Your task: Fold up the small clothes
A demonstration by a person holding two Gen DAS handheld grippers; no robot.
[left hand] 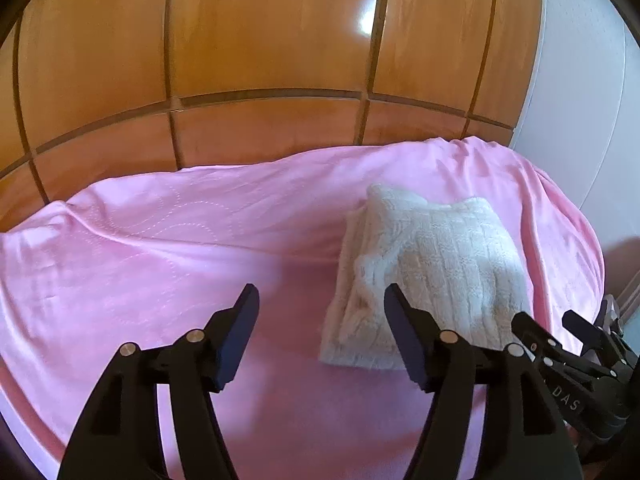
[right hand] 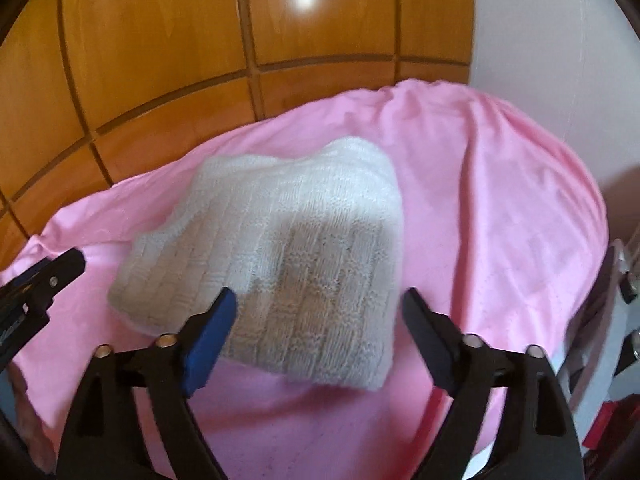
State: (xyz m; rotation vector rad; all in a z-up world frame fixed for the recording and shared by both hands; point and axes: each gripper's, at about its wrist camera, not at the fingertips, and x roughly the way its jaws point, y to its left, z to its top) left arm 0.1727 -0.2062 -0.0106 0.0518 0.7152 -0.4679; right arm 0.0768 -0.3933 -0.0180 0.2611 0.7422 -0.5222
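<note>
A white knitted garment (left hand: pixel 432 268) lies folded into a thick block on the pink blanket (left hand: pixel 180 248). In the left wrist view my left gripper (left hand: pixel 320 296) hangs open above the blanket beside the garment's left edge, with nothing between its fingers. The right gripper (left hand: pixel 560 328) shows at that view's right edge, just past the garment. In the right wrist view the folded garment (right hand: pixel 280 256) fills the middle. My right gripper (right hand: pixel 320 300) stands open over its near edge and holds nothing. The left gripper's fingers (right hand: pixel 60 268) poke in from the left.
A wooden panelled wall (left hand: pixel 260 40) rises right behind the blanket. A white wall (left hand: pixel 580 80) stands to the right, where the blanket drops off at its edge (right hand: pixel 592 208). Some white and red items (right hand: pixel 608 420) sit low at the right.
</note>
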